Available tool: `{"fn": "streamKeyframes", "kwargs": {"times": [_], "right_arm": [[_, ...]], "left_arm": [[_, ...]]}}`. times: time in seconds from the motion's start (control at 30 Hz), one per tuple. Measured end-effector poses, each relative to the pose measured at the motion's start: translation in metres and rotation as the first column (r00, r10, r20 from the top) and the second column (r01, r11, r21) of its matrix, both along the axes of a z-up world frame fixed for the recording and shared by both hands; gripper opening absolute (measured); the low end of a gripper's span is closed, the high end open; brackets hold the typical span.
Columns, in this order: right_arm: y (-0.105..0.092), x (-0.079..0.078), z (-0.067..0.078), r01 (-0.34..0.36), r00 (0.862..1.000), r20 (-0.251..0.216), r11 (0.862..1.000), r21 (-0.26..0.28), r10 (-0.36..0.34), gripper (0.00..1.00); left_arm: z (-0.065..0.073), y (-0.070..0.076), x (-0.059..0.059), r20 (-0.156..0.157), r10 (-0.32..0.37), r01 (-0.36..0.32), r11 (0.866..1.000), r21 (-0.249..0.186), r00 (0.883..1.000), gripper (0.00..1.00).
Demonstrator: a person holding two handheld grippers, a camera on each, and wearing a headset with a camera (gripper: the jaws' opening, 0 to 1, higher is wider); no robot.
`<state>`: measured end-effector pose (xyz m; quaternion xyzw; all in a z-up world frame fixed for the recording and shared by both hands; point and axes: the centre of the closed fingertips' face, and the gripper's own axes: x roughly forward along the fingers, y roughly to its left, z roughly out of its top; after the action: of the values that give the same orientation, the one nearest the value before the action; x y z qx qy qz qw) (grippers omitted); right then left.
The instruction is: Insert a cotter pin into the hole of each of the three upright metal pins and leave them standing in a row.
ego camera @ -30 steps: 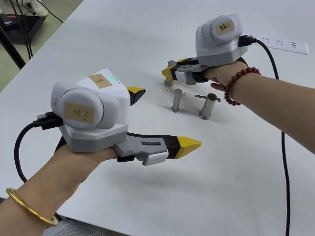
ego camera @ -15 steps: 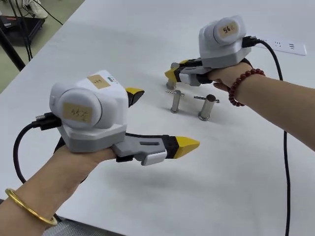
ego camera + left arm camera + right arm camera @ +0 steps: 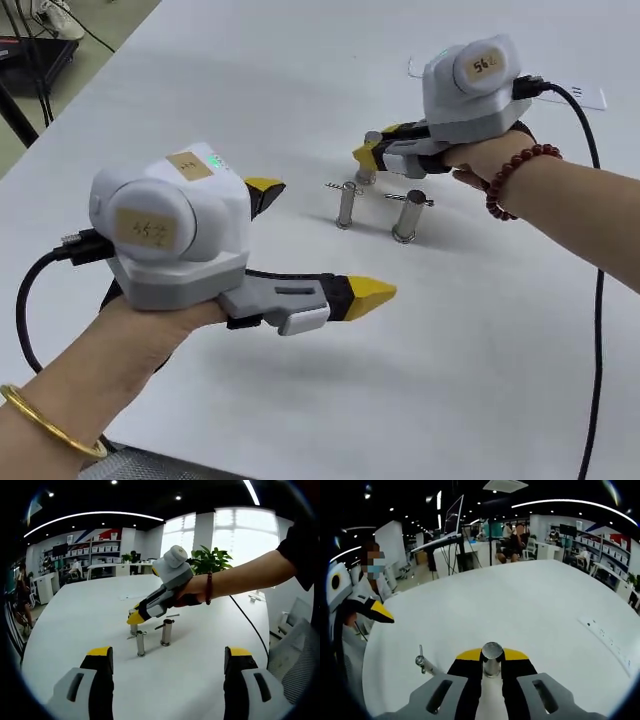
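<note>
though upright: 3 pins (image 3: pixel 345 205), 2 cotters (image 3: pixel 336 186)

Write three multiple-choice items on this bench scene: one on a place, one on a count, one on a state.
1. Where is the right tool?
A. around the rear pin
B. lying flat at the near edge
C. raised high above the bench

2. How many metal pins stand upright on the table?
A. two
B. three
C. five

3. How do the jaws of the left tool stand?
A. shut on a cotter pin
B. open, holding nothing
C. shut on a metal pin

Answers:
1. A: the right gripper view shows that pin between the jaws.
2. B: the left gripper view shows three.
3. B: the yellow tips stand wide apart with nothing between them.
</note>
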<state>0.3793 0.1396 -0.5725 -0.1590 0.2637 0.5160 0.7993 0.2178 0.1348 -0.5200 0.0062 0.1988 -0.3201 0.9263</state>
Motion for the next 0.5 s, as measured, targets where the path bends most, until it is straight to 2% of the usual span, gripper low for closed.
{"fn": "streamKeyframes", "kwargs": {"times": [0.3,0.5], "right_arm": [[-0.032,-0.002,0.004,0.002,1.000,0.025,0.999,-0.039,-0.002,0.08],[-0.053,-0.011,0.007,0.015,1.000,0.028,0.999,-0.051,-0.013,0.08]], "left_arm": [[-0.002,-0.004,-0.002,-0.003,-0.019,0.019,1.000,0.002,1.000,0.92],[-0.001,-0.006,-0.003,-0.002,-0.031,0.031,1.000,0.000,1.000,0.93]]}}
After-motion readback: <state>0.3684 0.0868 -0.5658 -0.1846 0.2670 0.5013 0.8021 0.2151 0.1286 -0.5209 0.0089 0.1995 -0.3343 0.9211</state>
